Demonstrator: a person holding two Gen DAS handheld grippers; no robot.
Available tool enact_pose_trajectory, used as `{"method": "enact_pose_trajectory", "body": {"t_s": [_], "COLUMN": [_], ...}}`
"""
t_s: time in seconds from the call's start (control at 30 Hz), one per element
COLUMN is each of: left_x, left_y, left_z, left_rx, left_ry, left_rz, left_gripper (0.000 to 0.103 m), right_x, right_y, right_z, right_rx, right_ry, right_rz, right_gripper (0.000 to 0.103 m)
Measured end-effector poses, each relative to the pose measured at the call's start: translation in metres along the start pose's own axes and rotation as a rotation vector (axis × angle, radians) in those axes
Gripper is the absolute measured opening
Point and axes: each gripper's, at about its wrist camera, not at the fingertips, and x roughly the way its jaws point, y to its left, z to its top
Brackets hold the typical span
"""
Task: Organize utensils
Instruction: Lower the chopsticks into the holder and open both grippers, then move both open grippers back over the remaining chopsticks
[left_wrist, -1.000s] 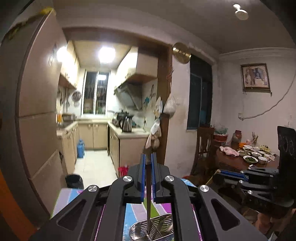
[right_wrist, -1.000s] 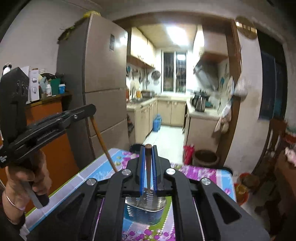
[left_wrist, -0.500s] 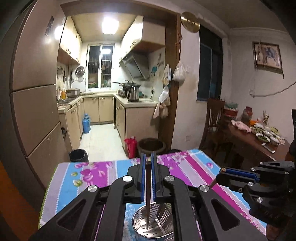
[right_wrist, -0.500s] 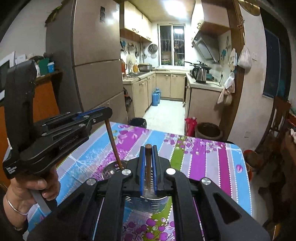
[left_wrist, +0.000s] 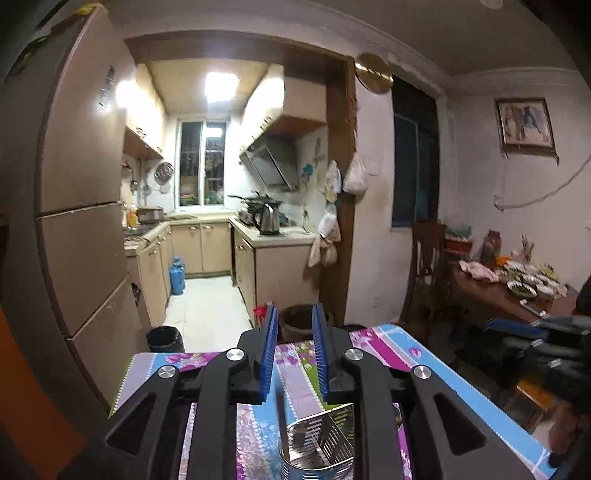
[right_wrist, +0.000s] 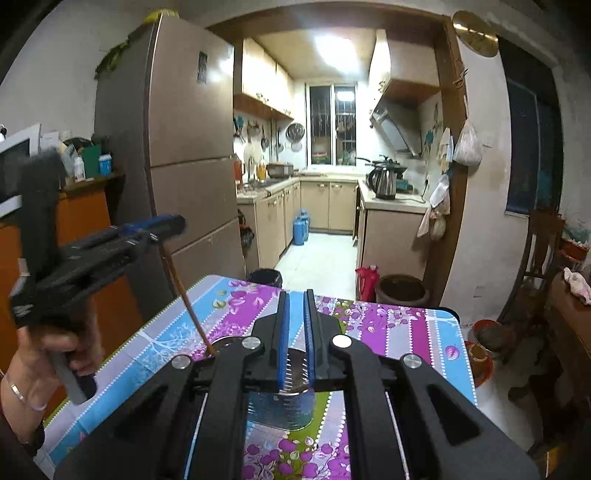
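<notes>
The left tool (left_wrist: 294, 332) hangs above the metal utensil holder (left_wrist: 317, 443), which stands on the table (left_wrist: 406, 354) at the bottom centre of its view, so that what it lets go should fall straight in. Its jaws are opening, and that view shows only a faint blur in the gap between them.

From the right wrist camera, at left of frame, a brown chopstick (right_wrist: 184, 295) hangs just under the left tool's tips. Its long axis is steep, its top leans to the upper left, and its lower end points into the holder's rim. Whether the pads still touch it I cannot tell. It looks released.

The right tool (right_wrist: 295, 314) is clenched to a narrow slot with nothing in it, lined up over the holder's slotted divider
</notes>
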Motion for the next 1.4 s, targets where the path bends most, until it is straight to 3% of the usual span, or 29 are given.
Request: {"method": "enact_pose_trajectory", "body": {"t_s": [0.13, 0.2, 0.3, 0.37, 0.4, 0.47, 0.5, 0.57, 0.6, 0.67, 0.73, 0.83, 1.03, 1.13, 1.23, 1.3, 1.4], "left_x": [0.025, 0.030, 0.000, -0.049, -0.073, -0.134, -0.163, -0.213, -0.235, -0.275, -0.305, -0.337, -0.355, -0.352, -0.354, -0.354, -0.353], "left_y": [-0.005, -0.010, -0.001, 0.006, 0.006, 0.003, 0.000, -0.007, -0.010, -0.019, -0.027, -0.032, -0.029, -0.035, -0.052, -0.067, -0.086], "left_z": [-0.014, -0.013, 0.001, 0.010, 0.010, 0.005, -0.002, -0.022, -0.032, -0.062, -0.093, -0.156, -0.269, -0.307, -0.334, -0.354, -0.375], "left_rx": [-0.034, -0.011, -0.041, -0.050, -0.042, 0.011, 0.044, 0.081, 0.096, 0.139, 0.174, 0.150, -0.001, -0.013, 0.033, 0.083, 0.127], "left_ry": [0.039, 0.047, -0.044, -0.152, -0.199, -0.296, -0.333, -0.379, -0.389, -0.359, -0.311, -0.171, 0.040, 0.115, 0.150, 0.175, 0.230], "left_rz": [-0.049, -0.007, -0.001, 0.040, 0.071, 0.164, 0.203, 0.273, 0.290, 0.286, 0.283, 0.300, 0.299, 0.355, 0.394, 0.437, 0.402], "left_gripper": [0.019, 0.019, 0.019, 0.022, 0.027, 0.046, 0.052, 0.087, 0.091, 0.099, 0.099, 0.099, 0.099, 0.094, 0.092, 0.092, 0.080], "right_x": [-0.016, -0.029, -0.063, -0.090, -0.108, -0.142, -0.163, -0.193, -0.211, -0.231, -0.242, -0.256, -0.270, -0.269, -0.261, -0.251, -0.240], "right_y": [-0.003, -0.004, 0.000, -0.003, -0.003, -0.001, 0.001, 0.004, 0.006, 0.005, 0.000, -0.009, 0.002, 0.018, 0.033, 0.045, 0.056], "right_z": [-0.007, -0.013, -0.024, -0.033, -0.039, -0.056, -0.068, -0.089, -0.106, -0.132, -0.157, -0.196, -0.278, -0.311, -0.339, -0.356, -0.372], "right_rx": [-0.010, -0.020, -0.077, -0.087, -0.098, -0.128, -0.144, -0.166, -0.170, -0.163, -0.125, -0.059, 0.056, 0.054, 0.024, 0.009, 0.012], "right_ry": [-0.002, -0.005, -0.058, -0.085, -0.108, -0.183, -0.228, -0.268, -0.277, -0.269, -0.213, -0.135, -0.022, 0.021, 0.107, 0.172, 0.221], "right_rz": [0.001, 0.003, -0.009, 0.000, -0.006, -0.059, -0.078, -0.096, -0.121, -0.129, -0.147, -0.143, -0.186, -0.246, -0.239, -0.208, -0.151], "right_gripper": [0.006, 0.006, 0.006, 0.008, 0.013, 0.054, 0.063, 0.067, 0.069, 0.074, 0.074, 0.074, 0.074, 0.074, 0.074, 0.066, 0.051]}}
